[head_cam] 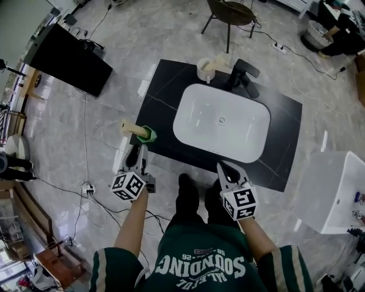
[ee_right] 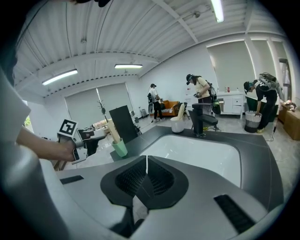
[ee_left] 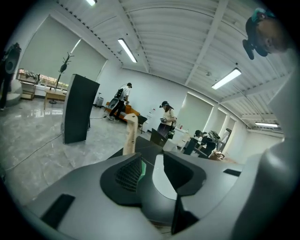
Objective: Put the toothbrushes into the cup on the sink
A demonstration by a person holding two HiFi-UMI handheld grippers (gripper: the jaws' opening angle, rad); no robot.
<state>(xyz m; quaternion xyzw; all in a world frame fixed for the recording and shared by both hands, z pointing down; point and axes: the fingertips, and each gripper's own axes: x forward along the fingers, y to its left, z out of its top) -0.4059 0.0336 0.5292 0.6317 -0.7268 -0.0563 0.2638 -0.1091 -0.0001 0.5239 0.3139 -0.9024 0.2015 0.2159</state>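
A green cup (head_cam: 147,134) stands on the near left corner of the black counter (head_cam: 165,85), with a beige toothbrush (head_cam: 130,128) leaning out of it. My left gripper (head_cam: 137,153) is open just short of that cup, with nothing between its jaws. In the left gripper view the toothbrush (ee_left: 130,136) rises beyond the left jaw and a sliver of the green cup (ee_left: 142,169) shows in the gap. A white cup (head_cam: 204,69) by the faucet (head_cam: 244,75) holds another beige toothbrush (head_cam: 219,61). My right gripper (head_cam: 224,168) is shut and empty at the counter's front edge.
The white basin (head_cam: 221,122) fills the middle of the counter. A black panel (head_cam: 68,57) stands on the floor to the left, a chair (head_cam: 228,14) behind the sink, and a white unit (head_cam: 336,191) to the right. Cables cross the floor. People stand far off.
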